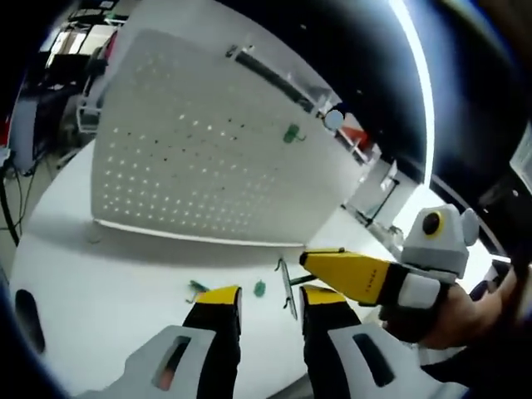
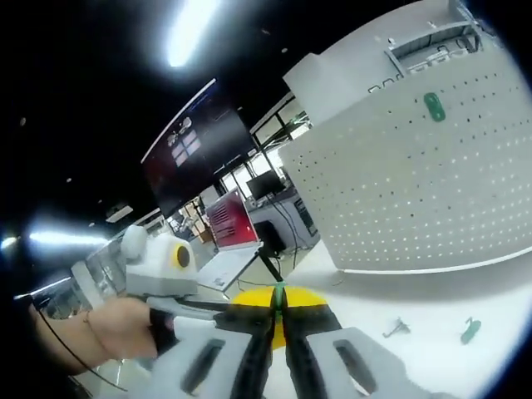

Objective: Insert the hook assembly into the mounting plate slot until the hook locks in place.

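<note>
White pegboard mounting plate [image 1: 199, 158] stands upright on the white worktop [image 1: 91, 283], tilted in both views. One green hook [image 1: 291, 133] is already seated in the plate's upper holes, well apart from both grippers.

Left gripper view: the left gripper [image 1: 270, 312] sits low over the worktop with its yellow-tipped fingers [image 1: 220, 303] spread; a thin metal hook piece [image 1: 288, 287] stands in the gap between them, and contact cannot be told. The right gripper [image 1: 312, 266], held in a hand [image 1: 453, 312], reaches in from the right with its yellow tip just beside that piece. A small green part [image 1: 259, 288] and another small part [image 1: 198, 288] lie on the worktop just ahead of the left fingers.

Right gripper view: the right gripper [image 2: 278, 320] has its fingers pressed together on a thin green-topped piece [image 2: 278, 298]. Two loose small parts, one grey [image 2: 397, 327], one green [image 2: 470, 329], lie on the worktop to the right.

Room: dark ceiling with strip lights, a wall screen [image 2: 195, 154], desks and monitors behind.
</note>
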`<state>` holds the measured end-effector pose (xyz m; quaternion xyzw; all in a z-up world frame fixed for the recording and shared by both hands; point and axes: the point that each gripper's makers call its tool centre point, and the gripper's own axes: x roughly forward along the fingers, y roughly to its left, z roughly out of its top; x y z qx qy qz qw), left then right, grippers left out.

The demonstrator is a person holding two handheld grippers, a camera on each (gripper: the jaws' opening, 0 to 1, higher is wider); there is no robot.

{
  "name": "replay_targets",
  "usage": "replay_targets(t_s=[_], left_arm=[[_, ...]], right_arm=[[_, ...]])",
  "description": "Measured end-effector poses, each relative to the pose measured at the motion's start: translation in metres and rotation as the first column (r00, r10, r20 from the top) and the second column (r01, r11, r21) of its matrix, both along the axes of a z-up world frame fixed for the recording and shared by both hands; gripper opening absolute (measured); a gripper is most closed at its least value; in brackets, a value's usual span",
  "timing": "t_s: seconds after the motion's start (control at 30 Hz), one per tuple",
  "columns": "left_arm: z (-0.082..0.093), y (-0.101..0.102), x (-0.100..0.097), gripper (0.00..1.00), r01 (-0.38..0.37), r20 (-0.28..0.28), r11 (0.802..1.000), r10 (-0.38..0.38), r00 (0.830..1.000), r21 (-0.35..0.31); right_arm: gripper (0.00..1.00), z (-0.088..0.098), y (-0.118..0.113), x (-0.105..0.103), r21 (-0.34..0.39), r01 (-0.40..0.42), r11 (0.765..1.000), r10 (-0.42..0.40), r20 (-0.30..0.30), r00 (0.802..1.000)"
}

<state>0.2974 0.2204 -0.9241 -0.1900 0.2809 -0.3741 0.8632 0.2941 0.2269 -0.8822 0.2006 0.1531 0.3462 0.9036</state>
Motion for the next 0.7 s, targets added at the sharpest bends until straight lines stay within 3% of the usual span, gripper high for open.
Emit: replay_targets(t_s=[0.23, 0.37, 0.47, 0.7], left_arm=[[0.006, 0.003, 0.000, 0.14, -0.025, -0.029, 0.997, 0.022, 0.999, -0.079], [0.003, 0.002, -0.004, 0.10, -0.018, -0.054, 0.996, 0.014, 0.998, -0.084], [0.004, 0.000, -0.008, 0.04, -0.021, -0.071, 0.994, 0.013, 0.997, -0.109], [0.005, 0.003, -0.010, 0.02, -0.032, -0.072, 0.992, 0.023, 0.997, -0.121]], right_arm=[[0.00, 0.003, 0.005, 0.000, 0.005, 0.020, 1.000, -0.020, 0.017, 1.000], [0.00, 0.003, 0.010, -0.002, -0.006, 0.020, 1.000, -0.020, 0.033, 0.999], [0.00, 0.004, 0.013, -0.005, -0.075, 0.014, 0.997, -0.007, 0.095, 0.995], [0.00, 0.007, 0.017, -0.011, -0.126, 0.030, 0.992, -0.011, 0.147, 0.989]])
